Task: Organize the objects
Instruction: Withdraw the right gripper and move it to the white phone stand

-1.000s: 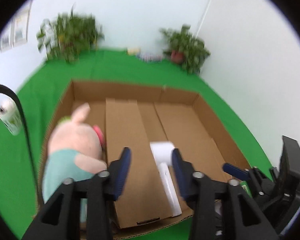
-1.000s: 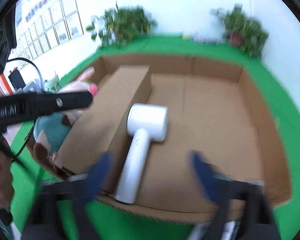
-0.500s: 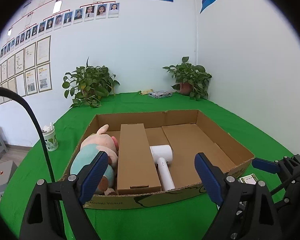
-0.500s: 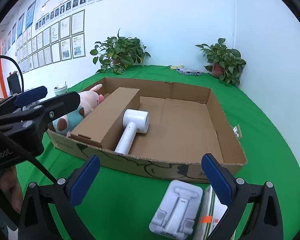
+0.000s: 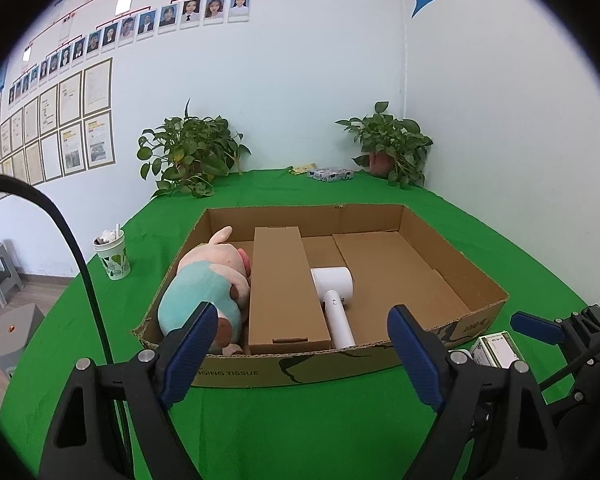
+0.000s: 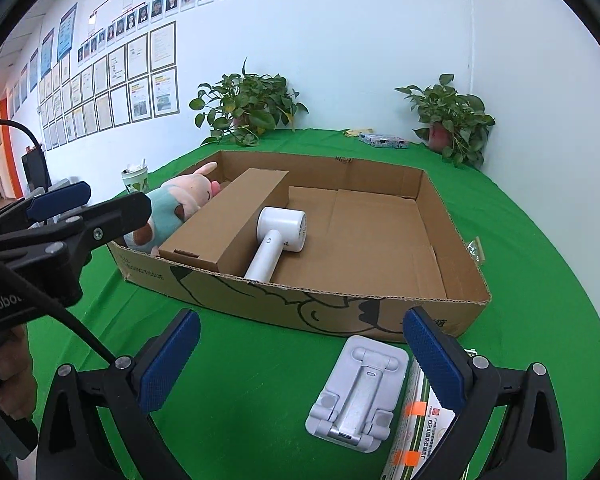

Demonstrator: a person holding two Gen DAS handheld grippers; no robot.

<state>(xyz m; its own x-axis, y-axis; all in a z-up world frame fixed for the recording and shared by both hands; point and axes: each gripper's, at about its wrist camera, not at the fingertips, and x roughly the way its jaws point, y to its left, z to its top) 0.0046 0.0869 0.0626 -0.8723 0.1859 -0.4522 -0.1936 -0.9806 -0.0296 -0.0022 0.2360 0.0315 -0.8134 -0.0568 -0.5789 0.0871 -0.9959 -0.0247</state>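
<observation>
Box, frame centre, holds plush, carton and dryer. Left gripper, jaws just opened wide, and right gripper, jaws apart: both empty, at lower frame.

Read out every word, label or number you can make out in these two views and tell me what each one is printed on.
"GING TISSUE": front wall of the cardboard tray, start hidden by the left gripper.
"enRobo": body of the left gripper, right wrist view, cut off at both ends.
Numbers near the tray's right front corner: too blurred to read.
Small carton beside the white stand: print too small.
Wall notices: too small.
</observation>
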